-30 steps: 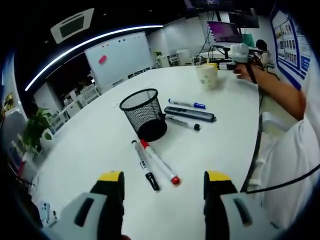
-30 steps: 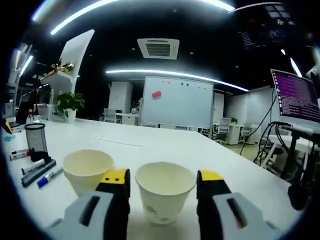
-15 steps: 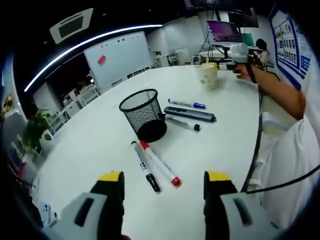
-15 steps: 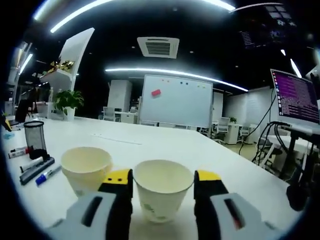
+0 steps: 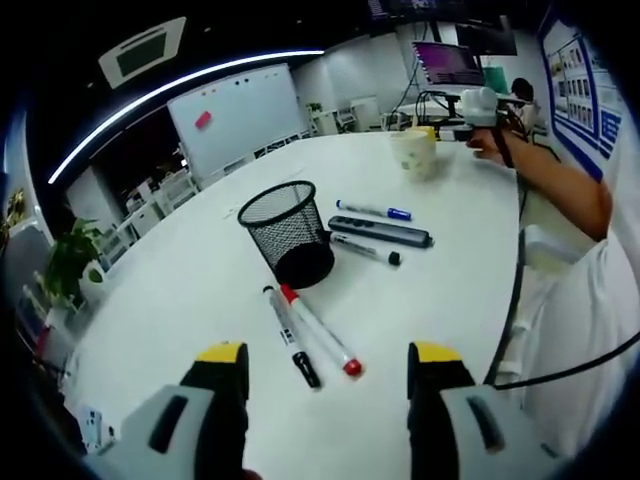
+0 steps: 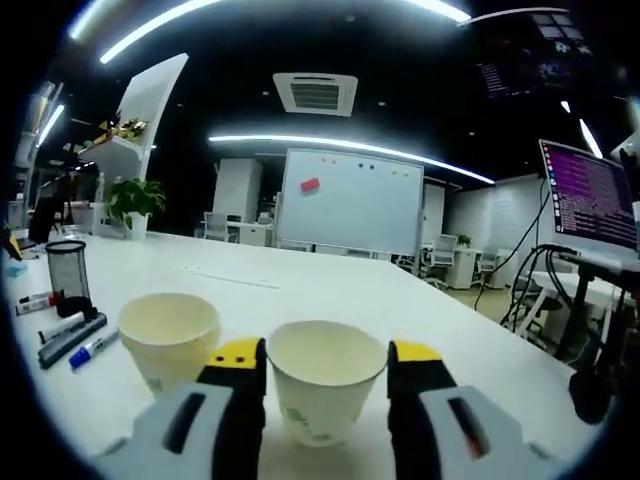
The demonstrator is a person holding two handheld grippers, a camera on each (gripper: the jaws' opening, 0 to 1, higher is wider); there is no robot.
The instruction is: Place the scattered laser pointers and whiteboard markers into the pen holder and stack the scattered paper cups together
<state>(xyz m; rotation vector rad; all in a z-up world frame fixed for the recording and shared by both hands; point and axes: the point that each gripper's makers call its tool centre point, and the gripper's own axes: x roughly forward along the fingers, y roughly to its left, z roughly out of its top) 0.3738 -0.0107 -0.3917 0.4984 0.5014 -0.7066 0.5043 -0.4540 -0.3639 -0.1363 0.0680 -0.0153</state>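
A paper cup [image 6: 325, 385] is bracketed closely by the jaws of the right gripper [image 6: 324, 362]; whether it is grasped cannot be told. A second cup [image 6: 168, 335] stands just left. The left gripper [image 5: 327, 360] is held released above the table [image 5: 190, 290], near two markers [image 5: 318, 329] lying before the mesh pen holder [image 5: 288, 231].

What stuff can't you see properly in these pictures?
- Left gripper view: the inside of the pen holder is too dark and small to tell if anything is in it.
- Right gripper view: the base of the nearer paper cup is cut off by the right tongs, and whether the jaws touch it is unclear.
- Right gripper view: the print on the markers is too small.
- Left gripper view: the far cups are too small to count.
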